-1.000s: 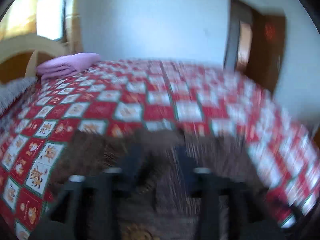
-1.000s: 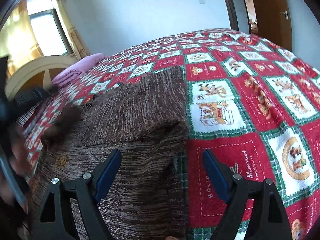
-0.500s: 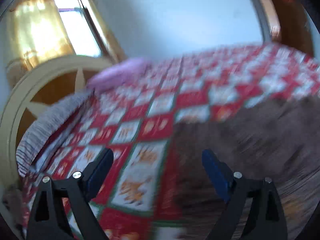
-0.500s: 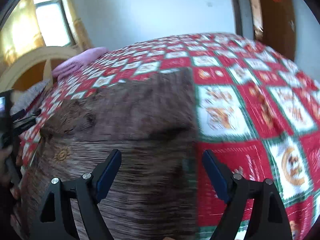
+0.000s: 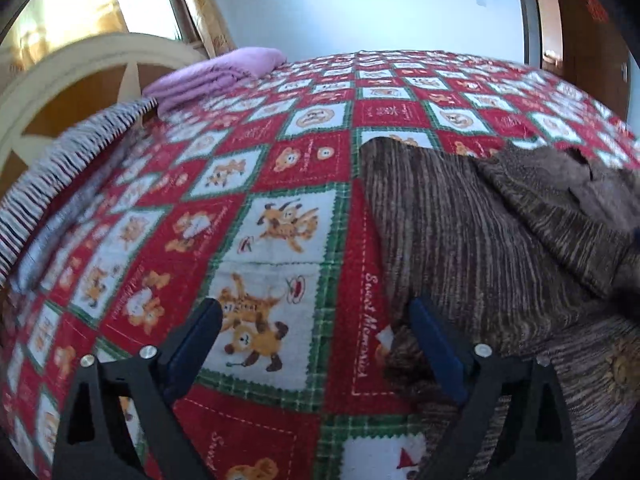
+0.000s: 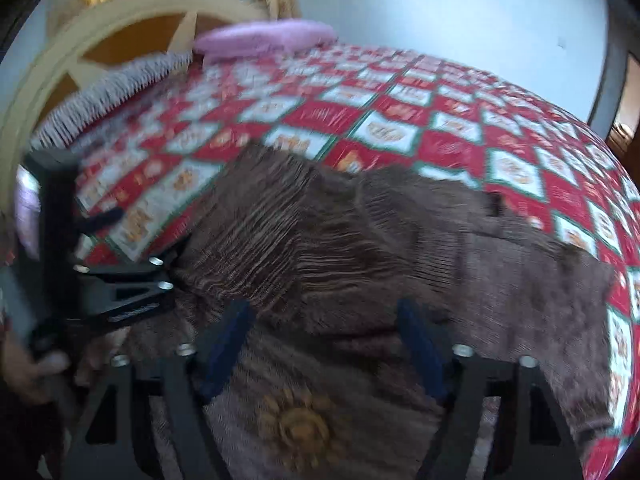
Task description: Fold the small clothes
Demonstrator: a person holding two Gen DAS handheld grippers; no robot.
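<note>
We're in a home bedroom: a bed (image 5: 304,128) under a red teddy-bear patchwork quilt, a curved cream headboard (image 5: 60,76), a folded purple blanket (image 5: 216,74), curtained window (image 5: 72,4), and a wooden door (image 5: 580,36).

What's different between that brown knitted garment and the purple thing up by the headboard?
The brown garment lies spread loosely mid-bed with a flap turned over it; the purple cloth sits folded in a neat stack at the head. The brown one is streaky knit with a sun motif; the purple is plain. Both rest on the red patchwork bedspread.
</note>
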